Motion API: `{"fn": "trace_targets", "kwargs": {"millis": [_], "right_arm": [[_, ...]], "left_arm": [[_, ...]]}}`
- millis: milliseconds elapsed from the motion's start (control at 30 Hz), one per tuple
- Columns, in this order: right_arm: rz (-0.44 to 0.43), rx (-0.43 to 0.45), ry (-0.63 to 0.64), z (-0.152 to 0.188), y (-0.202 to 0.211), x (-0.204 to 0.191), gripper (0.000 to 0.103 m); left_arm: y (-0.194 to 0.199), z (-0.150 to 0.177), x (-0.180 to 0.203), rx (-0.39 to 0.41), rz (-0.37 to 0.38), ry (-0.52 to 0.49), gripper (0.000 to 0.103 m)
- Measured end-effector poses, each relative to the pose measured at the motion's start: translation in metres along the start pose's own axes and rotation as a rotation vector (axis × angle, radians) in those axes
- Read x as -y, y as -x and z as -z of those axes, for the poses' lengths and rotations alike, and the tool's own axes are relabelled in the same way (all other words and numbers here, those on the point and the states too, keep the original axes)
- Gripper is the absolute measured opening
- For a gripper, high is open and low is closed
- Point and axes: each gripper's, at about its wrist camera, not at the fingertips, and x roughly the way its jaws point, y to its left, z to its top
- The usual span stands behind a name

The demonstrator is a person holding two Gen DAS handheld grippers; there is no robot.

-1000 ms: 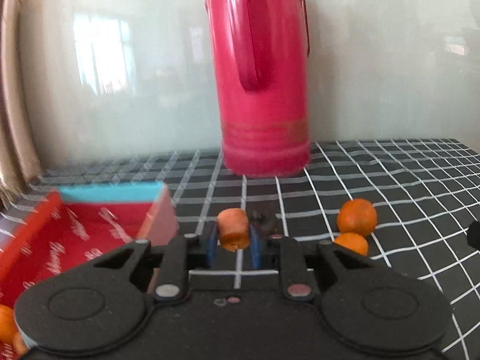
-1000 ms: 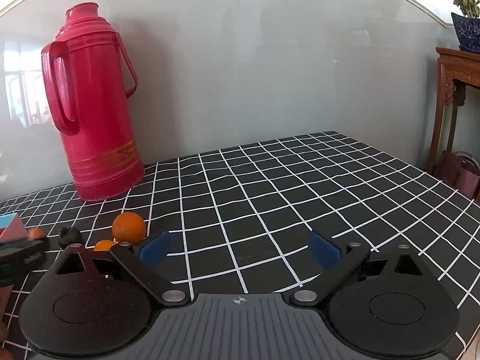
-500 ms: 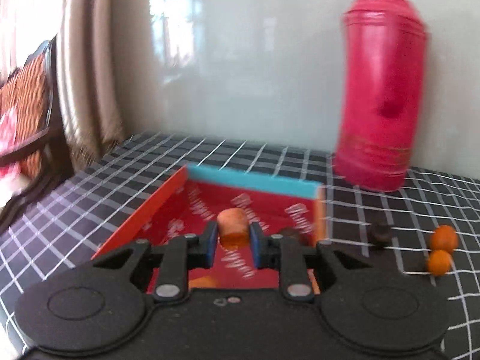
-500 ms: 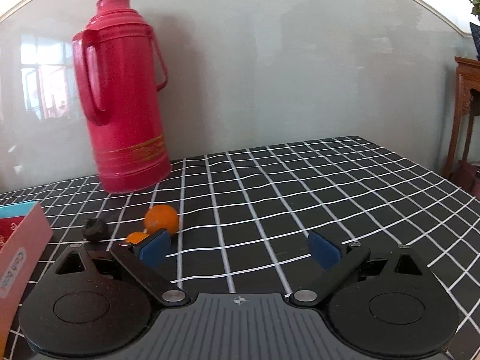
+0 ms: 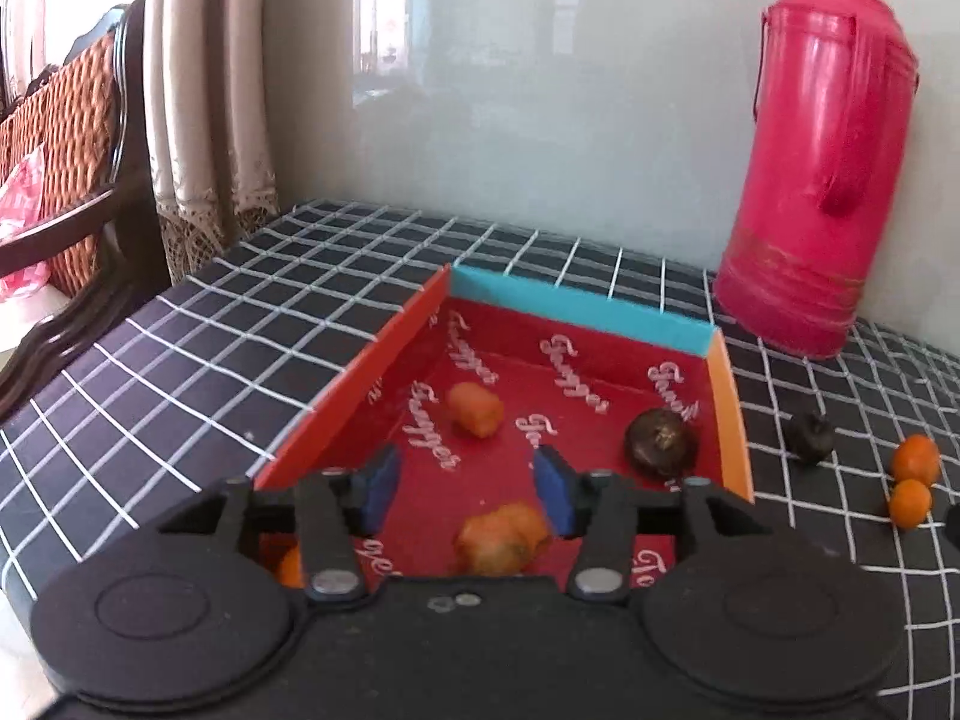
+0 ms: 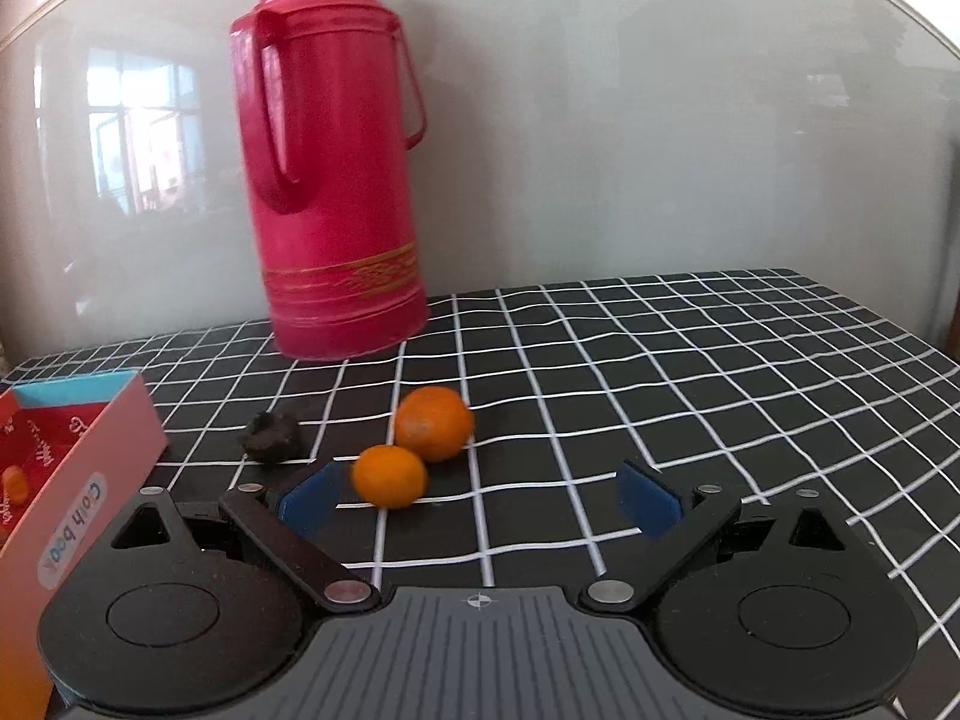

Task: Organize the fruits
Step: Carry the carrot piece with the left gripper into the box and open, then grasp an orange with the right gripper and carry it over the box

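The left gripper [image 5: 467, 483] hangs over the shallow red cardboard box with a blue far wall and orange side wall [image 5: 576, 311]; its blue-padded jaws have just been opening and now stand apart with nothing pinched. Just below and between the pads a lumpy orange fruit piece [image 5: 501, 539] lies blurred on the box floor. Further ahead, slightly left of the claw's line, sits a second small orange fruit piece [image 5: 475, 409], and ahead to the right, against the orange wall, a dark brown round fruit [image 5: 660, 443]. Beyond the box to the right stands the tall red plastic thermos flask [image 5: 816, 180]. The right gripper [image 6: 477, 495] is spread wide above the black tablecloth with white grid lines [image 6: 660, 372], gripping nothing. A small round orange mandarin [image 6: 390, 476] lies just inside its left pad, a larger mandarin [image 6: 433, 423] touching behind it, and a small black wrinkled fruit [image 6: 273, 437] ahead to the left.
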Motion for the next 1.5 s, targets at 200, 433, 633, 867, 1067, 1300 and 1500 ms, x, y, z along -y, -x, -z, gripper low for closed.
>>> {"fn": "trace_targets", "kwargs": {"millis": [200,433,633,867,1067,1300,1500], "right_arm": [[-0.041,-0.026,0.012,-0.004,-0.015,-0.014,0.097],[-0.069,-0.065,0.024,-0.009,-0.033,-0.025,0.097],[-0.070,-0.147,0.016,-0.008,-0.052,-0.030,0.065],[-0.031,-0.150,0.067,-0.005,-0.059,-0.038,0.037],[-0.065,-0.132,0.065,-0.003,-0.053,-0.038,0.037],[-0.234,-0.038,0.074,-0.009,-0.017,-0.064,0.037],[-0.456,0.027,0.114,-0.011,0.017,-0.095,0.037]], "left_arm": [[0.030,0.006,-0.014,0.093,-0.024,-0.037,0.076],[0.038,0.015,-0.031,0.145,-0.083,-0.050,0.078],[0.038,0.017,-0.052,0.148,-0.129,-0.029,0.078],[0.038,0.017,-0.074,0.144,-0.161,0.007,0.079],[0.039,0.017,-0.086,0.139,-0.176,0.038,0.080],[0.041,0.018,-0.097,0.131,-0.188,0.063,0.080],[0.043,0.020,-0.109,0.130,-0.208,0.073,0.080]]}}
